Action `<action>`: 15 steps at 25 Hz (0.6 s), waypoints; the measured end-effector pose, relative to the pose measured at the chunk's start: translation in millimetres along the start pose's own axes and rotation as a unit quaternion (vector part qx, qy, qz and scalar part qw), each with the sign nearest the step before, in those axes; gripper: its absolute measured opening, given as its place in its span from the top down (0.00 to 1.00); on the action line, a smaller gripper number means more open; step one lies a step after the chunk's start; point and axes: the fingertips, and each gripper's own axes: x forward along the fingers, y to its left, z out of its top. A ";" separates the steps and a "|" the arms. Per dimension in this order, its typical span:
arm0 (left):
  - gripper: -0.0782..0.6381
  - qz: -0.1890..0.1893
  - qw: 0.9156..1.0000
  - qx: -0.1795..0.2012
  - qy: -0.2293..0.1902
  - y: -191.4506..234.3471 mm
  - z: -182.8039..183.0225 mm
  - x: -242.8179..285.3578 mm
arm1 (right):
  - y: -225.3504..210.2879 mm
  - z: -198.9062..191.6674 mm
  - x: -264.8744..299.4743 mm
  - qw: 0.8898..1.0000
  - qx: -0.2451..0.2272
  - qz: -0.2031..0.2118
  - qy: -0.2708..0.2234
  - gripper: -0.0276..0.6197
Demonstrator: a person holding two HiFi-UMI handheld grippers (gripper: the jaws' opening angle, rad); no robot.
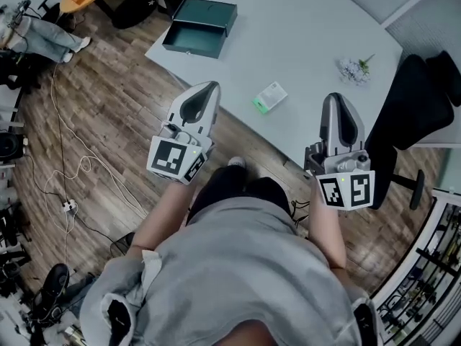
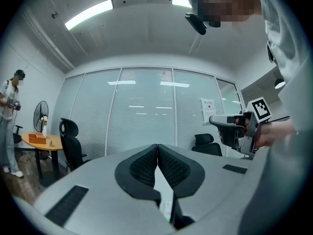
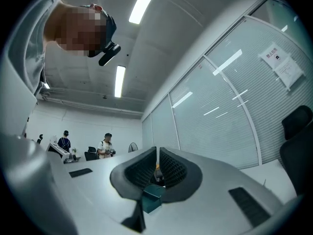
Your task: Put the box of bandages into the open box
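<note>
Bare tabletop (image 1: 302,34) between bandage box (image 1: 270,96) and open box (image 1: 200,27); flowers (image 1: 355,68) well right

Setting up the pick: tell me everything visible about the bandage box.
The bandage box is a small flat carton, white with a green end, likely cardboard, and looks closed. It lies flat on the white table, near the edge closest to the person, skewed to that edge, green end nearer. Only the table touches it. Its print is too small to read.

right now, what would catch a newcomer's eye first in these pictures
The two grippers stand out first: the left gripper and right gripper, both shut and empty, held near the front edge of the white table. Between them lies the small box of bandages; the dark green open box sits at the table's far left corner.
</note>
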 end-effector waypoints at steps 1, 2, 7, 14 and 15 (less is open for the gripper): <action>0.86 -0.006 1.000 0.000 0.001 4.0 0.1 8.3 | -2.9 -2.0 6.0 1.000 0.000 -0.005 0.003 0.87; 0.86 -0.011 1.000 0.000 0.002 7.2 -0.2 16.2 | -6.0 -4.3 11.6 1.000 0.000 -0.008 0.007 0.87; 0.86 -0.018 1.000 -0.016 0.020 17.5 -16.0 51.2 | -30.6 -19.2 36.3 1.000 0.006 -0.015 0.026 0.87; 0.86 -0.010 1.000 -0.009 0.025 18.2 -33.0 105.9 | -76.5 -27.9 66.9 0.999 0.016 0.022 0.032 0.87; 0.86 -0.009 1.000 -0.007 0.024 16.8 -34.4 113.2 | -82.2 -28.8 70.2 0.999 0.017 0.028 0.033 0.87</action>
